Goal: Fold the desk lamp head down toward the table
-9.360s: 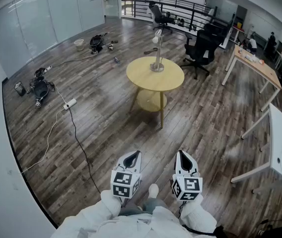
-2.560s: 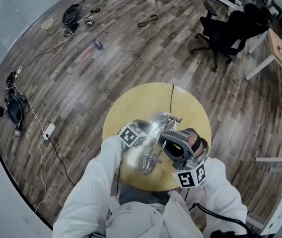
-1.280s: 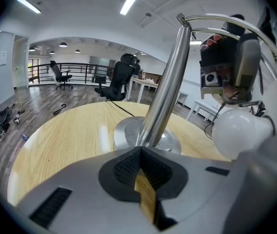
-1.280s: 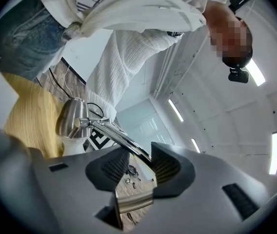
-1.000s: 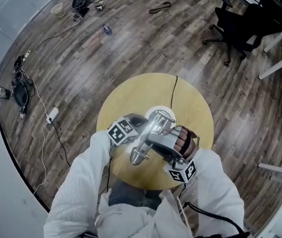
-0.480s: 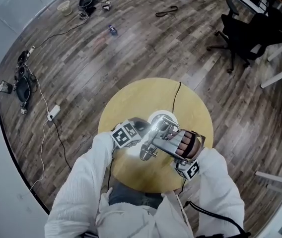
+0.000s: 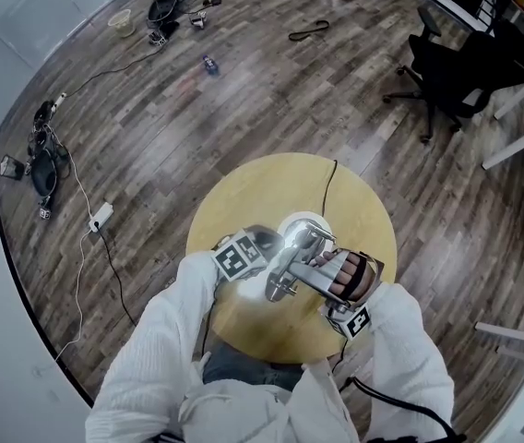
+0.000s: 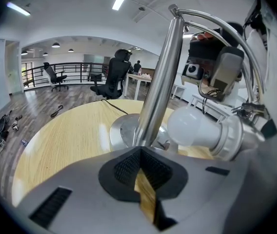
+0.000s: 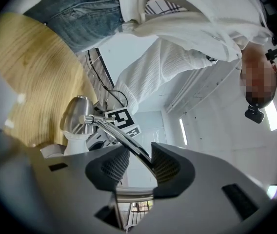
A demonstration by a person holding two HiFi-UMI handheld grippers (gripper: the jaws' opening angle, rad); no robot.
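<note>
Desk lamp (image 7: 291,240) gripped by its arm, base near the middle of the round table (image 7: 244,187).

The lamp head (image 8: 211,130) hangs low beside the upright pole (image 8: 160,77), bulb toward the base. The right gripper (image 9: 136,162) clamps the thin curved lamp arm (image 9: 124,138) between its pads. The left gripper (image 8: 139,152) has its jaws closed, tips at the foot of the pole.

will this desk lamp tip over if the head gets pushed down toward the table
Probably not easily: the desk lamp stands on a round base that looks broad and heavy, flat on the table. The chrome lamp arm looks rigid but likely slippery between pads. The bare bulb is probably fragile; lower it gently.
</note>
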